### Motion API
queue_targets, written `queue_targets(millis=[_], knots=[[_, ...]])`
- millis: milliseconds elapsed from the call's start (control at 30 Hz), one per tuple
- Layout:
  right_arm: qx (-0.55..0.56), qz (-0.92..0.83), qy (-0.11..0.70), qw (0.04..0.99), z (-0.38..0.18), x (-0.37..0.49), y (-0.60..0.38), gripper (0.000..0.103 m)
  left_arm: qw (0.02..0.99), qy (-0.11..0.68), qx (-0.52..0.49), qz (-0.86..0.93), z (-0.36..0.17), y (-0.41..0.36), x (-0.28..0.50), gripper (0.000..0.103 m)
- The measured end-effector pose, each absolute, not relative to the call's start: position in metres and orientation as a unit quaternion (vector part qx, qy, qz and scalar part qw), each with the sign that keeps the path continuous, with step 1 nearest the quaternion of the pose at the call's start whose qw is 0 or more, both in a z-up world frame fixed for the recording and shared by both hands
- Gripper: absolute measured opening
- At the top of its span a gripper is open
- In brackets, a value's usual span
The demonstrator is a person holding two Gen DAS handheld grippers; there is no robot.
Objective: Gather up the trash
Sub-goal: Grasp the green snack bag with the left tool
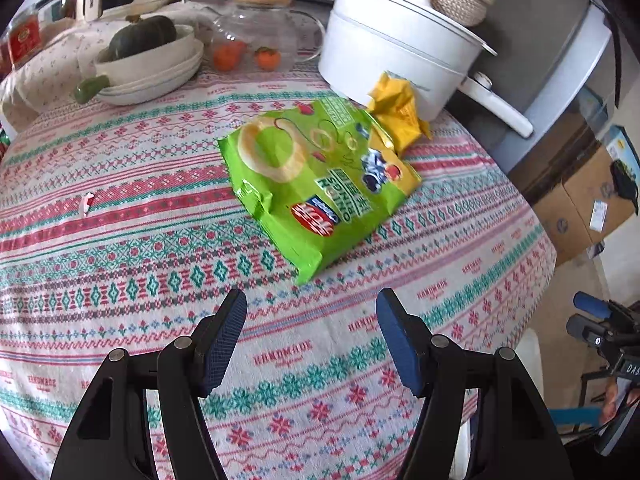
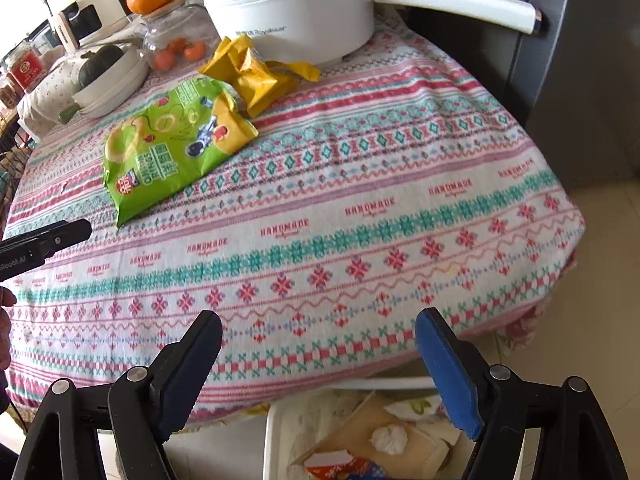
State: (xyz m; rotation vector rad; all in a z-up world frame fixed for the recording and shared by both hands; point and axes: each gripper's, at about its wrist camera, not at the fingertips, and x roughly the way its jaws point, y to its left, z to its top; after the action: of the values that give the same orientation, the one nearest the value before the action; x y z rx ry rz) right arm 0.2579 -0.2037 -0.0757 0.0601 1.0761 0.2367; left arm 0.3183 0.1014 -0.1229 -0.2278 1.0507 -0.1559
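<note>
Both claws, left gripper (image 1: 311, 300) and right gripper (image 2: 319, 322), apart, empty; bin (image 2: 276, 432) half hidden below.

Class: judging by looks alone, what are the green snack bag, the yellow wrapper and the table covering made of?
Green snack bag: probably glossy plastic film, shown by sheen and sharp creases. Yellow wrapper: similar crinkled film or foil, holding stiff folds. Table covering: matte woven cloth with a soft, knit-style pattern.

Right wrist: my gripper hangs over the table's near edge

My right gripper (image 2: 318, 338) has its jaws spread wide and empty; below them a white bin (image 2: 276, 432) holds scraps, while a green snack bag (image 2: 168, 148) and a crumpled yellow wrapper (image 2: 256, 74) lie touching on the patterned tablecloth (image 2: 360, 208), before a white pot (image 2: 288, 8).
</note>
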Motion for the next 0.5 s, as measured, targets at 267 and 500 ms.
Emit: queue_targets(millis=[267,500], knots=[[0.073,0.114,0.542,0.829,-0.102,0.291,-0.202,0.085,0.834,0.497,-0.231,-0.063,-0.153,0.129,0.365,0.065],[0.074,0.098,0.543,0.831,-0.11,0.303,-0.199,0.085,0.803,0.495,-0.327,-0.063,-0.164,0.135,0.382,0.022]])
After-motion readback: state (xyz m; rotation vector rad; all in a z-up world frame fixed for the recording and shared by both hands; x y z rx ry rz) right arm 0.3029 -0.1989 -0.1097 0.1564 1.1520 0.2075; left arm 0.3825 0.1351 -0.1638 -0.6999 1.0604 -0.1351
